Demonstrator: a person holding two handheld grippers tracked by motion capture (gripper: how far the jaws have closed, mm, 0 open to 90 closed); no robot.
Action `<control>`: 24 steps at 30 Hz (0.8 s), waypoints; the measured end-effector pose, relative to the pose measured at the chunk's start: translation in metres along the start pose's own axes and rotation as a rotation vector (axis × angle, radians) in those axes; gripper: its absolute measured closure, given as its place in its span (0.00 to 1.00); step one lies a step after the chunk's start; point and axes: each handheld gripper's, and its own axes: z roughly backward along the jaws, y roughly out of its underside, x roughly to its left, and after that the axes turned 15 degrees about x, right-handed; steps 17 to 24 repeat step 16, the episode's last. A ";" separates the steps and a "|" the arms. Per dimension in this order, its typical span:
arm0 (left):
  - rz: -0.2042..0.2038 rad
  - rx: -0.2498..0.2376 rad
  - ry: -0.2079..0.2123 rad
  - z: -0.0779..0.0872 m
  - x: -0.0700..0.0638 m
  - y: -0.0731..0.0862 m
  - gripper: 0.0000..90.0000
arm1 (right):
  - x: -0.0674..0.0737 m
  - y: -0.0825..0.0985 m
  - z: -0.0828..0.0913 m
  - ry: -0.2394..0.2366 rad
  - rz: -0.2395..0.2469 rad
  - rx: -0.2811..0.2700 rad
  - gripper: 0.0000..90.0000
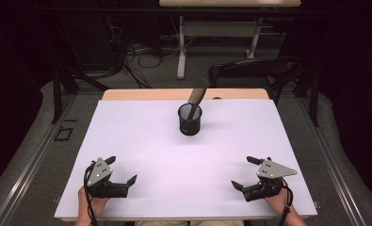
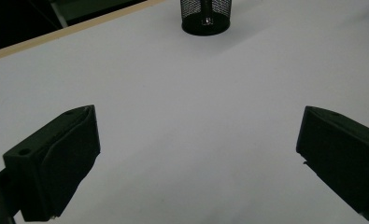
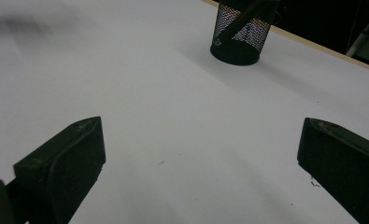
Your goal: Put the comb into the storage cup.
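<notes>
- White table top point(image 1: 141, 141), pale wooden edge point(image 1: 141, 94) along far side.
- Grey carpeted floor point(image 1: 28, 141) around table; metal rails point(image 1: 37, 155) running along both sides.
- Black tape square point(image 1: 63, 134) on floor at left.
- Second table point(image 1: 230, 3) farther back, white legs point(image 1: 181, 52), wooden top.
- Tangle of dark cables point(image 1: 136, 54) on floor beneath it.
- Black chair point(image 1: 254, 68) just behind table's far right.
- Room edges dark; light falling mainly on table.
</notes>
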 end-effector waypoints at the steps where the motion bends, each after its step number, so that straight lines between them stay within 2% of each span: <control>1: 0.003 -0.001 0.000 0.000 -0.001 0.001 0.00 | 0.000 0.000 0.000 -0.001 0.000 0.000 0.01; 12: -0.023 -0.006 -0.014 0.001 -0.004 0.003 0.00 | 0.001 0.000 0.000 -0.005 0.002 0.000 0.01; 24: -0.025 -0.008 -0.006 0.000 -0.002 0.003 0.00 | 0.000 0.000 0.000 -0.005 0.001 0.004 0.01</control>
